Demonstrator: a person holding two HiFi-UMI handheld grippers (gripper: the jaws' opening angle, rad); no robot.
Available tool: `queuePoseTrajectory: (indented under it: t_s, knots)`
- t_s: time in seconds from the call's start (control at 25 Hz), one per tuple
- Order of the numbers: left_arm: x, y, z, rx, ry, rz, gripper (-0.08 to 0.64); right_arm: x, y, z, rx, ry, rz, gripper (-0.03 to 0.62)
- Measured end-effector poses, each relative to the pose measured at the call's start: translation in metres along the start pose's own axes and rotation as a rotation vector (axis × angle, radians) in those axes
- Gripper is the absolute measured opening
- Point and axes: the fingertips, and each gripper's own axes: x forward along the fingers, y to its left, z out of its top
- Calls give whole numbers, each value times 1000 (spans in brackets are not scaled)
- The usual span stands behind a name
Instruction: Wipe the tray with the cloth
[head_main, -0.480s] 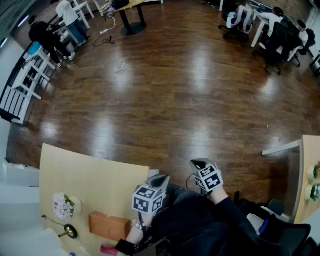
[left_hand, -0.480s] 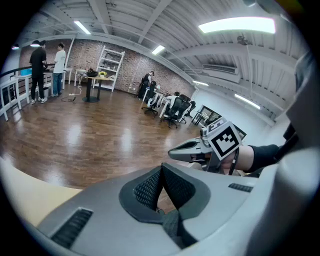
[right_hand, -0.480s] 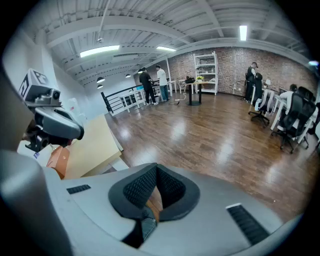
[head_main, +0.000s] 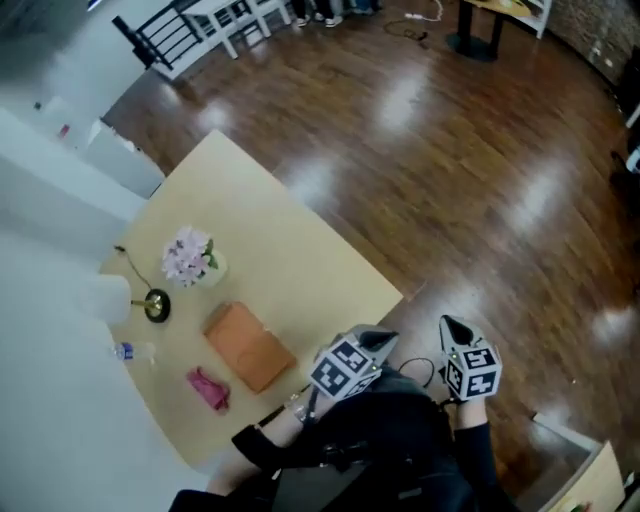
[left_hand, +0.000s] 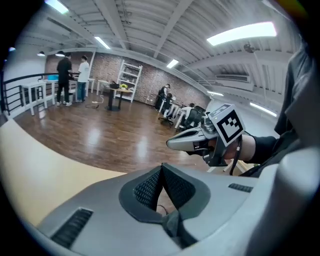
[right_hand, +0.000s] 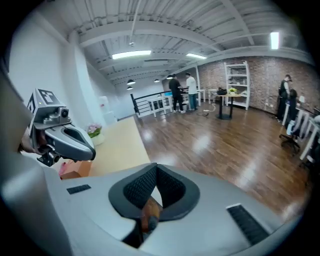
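Note:
A brown rectangular tray (head_main: 248, 346) lies on the pale wooden table (head_main: 300, 255), and a crumpled pink cloth (head_main: 208, 388) sits just beside its near-left end. Both grippers hover off the table's near-right corner, close to my body and apart from tray and cloth. My left gripper (head_main: 386, 340) is shut with nothing in it; its pads meet at the tip in the left gripper view (left_hand: 161, 168). To its right, my right gripper (head_main: 446, 322) is shut and empty as well (right_hand: 156, 168). The right gripper view catches the tray's edge (right_hand: 76, 170) behind the left gripper (right_hand: 90, 150).
A small vase of pink flowers (head_main: 190, 258) and a gold-coloured long-handled object (head_main: 152, 304) stand on the table's left part. White wall or furniture (head_main: 50, 330) borders the table at left. Dark wooden floor (head_main: 480, 180) spreads to the right; people stand far off (left_hand: 72, 80).
The head view has swung toward the table, which now fills the left half, with tray and cloth in full sight. Both grippers stay shut near my body.

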Motion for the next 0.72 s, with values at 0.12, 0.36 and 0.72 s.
queuePoseTrajectory:
  t_s: [0.12,0.36,0.72]
  knots:
    - [-65,29,-24,-52,-55,129,1,25,76,23,-95,6,153,6]
    - [-205,90,-129,-355,-203,491,1,83,225,25,-315,100,448,6]
    - [-340,89,-287,-702,-373,824,2,98,370,-5,-519,175,651,6]
